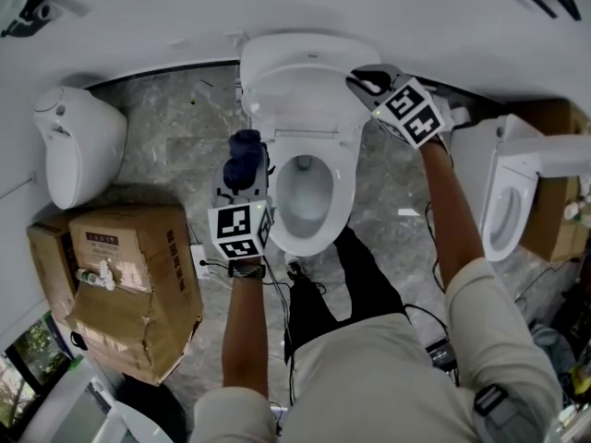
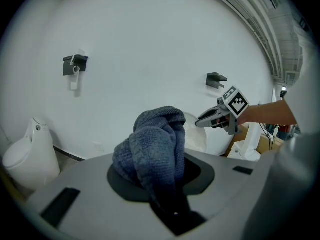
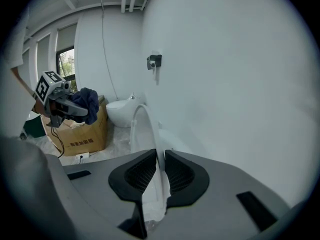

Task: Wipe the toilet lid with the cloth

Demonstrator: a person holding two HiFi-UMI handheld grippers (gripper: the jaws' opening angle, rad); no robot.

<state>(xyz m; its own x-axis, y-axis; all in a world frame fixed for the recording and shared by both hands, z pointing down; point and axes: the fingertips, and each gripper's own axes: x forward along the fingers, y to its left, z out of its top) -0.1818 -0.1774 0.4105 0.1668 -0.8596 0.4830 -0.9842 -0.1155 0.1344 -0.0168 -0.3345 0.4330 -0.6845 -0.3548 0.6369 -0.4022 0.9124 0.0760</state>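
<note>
A person stands astride a white toilet [image 1: 319,233] on a grey marbled floor [image 1: 175,127], facing a plain white wall [image 1: 138,17] and holding a tool in each hand. The toilet's back is at the floor's wall edge, and its bowl lies open between the person's dark trouser legs. To its left a large, dented cardboard box [image 1: 129,284] sits on the floor. A second white toilet [image 1: 78,141] stands behind the box, against the wall. Another white fixture [image 1: 503,192] stands at the right, partly out of view.

The lid [image 1: 291,77] is raised and stands upright against the wall, its broad face turned towards the person. The right tool [image 1: 360,83] reaches forward on a bare forearm to the lid's right edge. Its jaws are drawn close together with the thin rim of the lid clamped between the two ribbed black pads.

The left tool [image 1: 242,192] is held over the floor just off the toilet's left side. Its jaws are closed on a dark blue knitted cloth [image 1: 246,150]. The cloth bunches up in a loose wad above the jaws, near the lid's left edge but clear of it. The right gripper view shows open air between cloth and lid.
</note>
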